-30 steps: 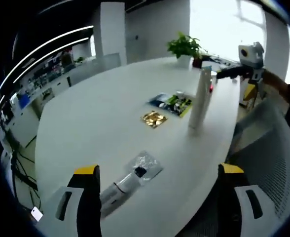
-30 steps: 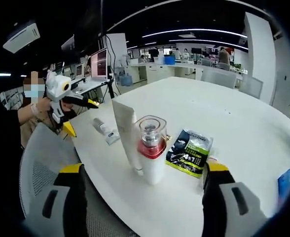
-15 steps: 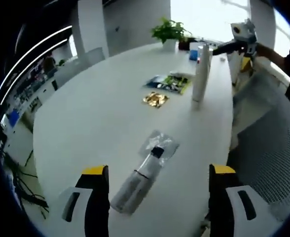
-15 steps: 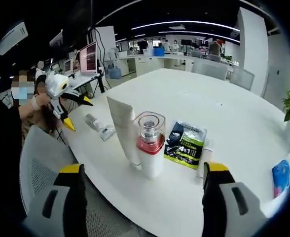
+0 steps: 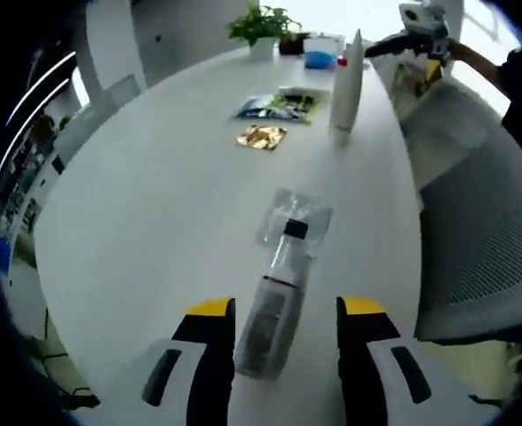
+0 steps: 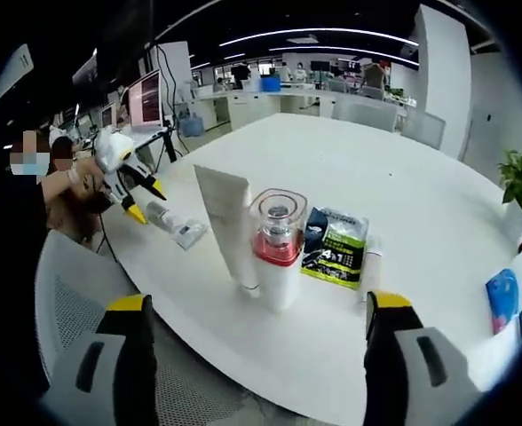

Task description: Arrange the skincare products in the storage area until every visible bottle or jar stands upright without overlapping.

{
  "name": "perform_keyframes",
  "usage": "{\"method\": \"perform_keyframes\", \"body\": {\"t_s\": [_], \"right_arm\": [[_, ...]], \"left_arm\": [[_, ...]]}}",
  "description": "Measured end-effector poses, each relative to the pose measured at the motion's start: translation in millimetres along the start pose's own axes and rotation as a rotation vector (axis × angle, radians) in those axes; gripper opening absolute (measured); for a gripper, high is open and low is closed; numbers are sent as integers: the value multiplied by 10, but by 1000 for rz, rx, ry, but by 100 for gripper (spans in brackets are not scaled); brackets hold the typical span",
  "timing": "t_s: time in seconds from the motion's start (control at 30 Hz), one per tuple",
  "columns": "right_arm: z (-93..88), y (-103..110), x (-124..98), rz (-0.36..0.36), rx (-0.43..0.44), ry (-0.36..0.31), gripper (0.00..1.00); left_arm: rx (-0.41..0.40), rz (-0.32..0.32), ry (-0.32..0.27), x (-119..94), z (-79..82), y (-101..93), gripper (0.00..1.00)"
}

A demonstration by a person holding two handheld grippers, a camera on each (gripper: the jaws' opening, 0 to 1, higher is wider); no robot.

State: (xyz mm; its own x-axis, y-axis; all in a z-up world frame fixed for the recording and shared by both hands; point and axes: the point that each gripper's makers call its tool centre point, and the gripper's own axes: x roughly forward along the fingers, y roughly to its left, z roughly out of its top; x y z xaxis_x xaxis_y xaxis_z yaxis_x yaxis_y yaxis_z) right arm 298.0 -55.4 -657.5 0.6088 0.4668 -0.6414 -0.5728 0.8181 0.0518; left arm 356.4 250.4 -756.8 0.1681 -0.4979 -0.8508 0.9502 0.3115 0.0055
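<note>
A clear bottle (image 5: pixel 274 315) is lying flat on the white table (image 5: pixel 154 177), framed closely between the jaws of the left tongs (image 5: pixel 279 324), which are being held partly open, not visibly touching it. The right tongs (image 6: pixel 257 311) are being held wide open and empty, just short of an upright white tube (image 6: pixel 228 222) and a red-collared pump bottle (image 6: pixel 277 248).

- We see a smooth, matt white surface (image 5: pixel 154 177).
- The lying bottle (image 5: pixel 270 319) looks like frosted plastic, its clear wrapper (image 5: pixel 296 217) crinkled and glossy.
- The gold sachet (image 5: pixel 261 136) shines like foil.
- The standing tube (image 6: pixel 230 226) is matt white plastic.
- The jar (image 6: pixel 277 253) has a clear glossy cap.
- The chair back (image 5: pixel 474 240) is grey mesh.
</note>
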Motion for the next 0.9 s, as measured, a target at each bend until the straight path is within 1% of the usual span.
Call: {"method": "perform_keyframes", "body": {"t_s": [0.07, 0.17, 0.4, 0.5, 0.7, 0.9], "right_arm": [[1, 6, 11, -4, 4, 4, 99], [1, 16, 27, -7, 8, 8, 99], [8, 46, 50, -7, 16, 11, 99], [5, 49, 52, -11, 17, 10, 99], [-18, 56, 22, -14, 24, 4, 99], [-40, 71, -12, -17, 39, -14, 99]], "left_arm": [[9, -13, 24, 27, -43, 19, 38], [19, -29, 54, 69, -100, 55, 37], [37, -60, 102, 140, -209, 87, 26], [33, -71, 114, 153, -241, 98, 19], [26, -99, 131, 185, -267, 75, 19], [0, -98, 134, 188, -254, 73, 17]]}}
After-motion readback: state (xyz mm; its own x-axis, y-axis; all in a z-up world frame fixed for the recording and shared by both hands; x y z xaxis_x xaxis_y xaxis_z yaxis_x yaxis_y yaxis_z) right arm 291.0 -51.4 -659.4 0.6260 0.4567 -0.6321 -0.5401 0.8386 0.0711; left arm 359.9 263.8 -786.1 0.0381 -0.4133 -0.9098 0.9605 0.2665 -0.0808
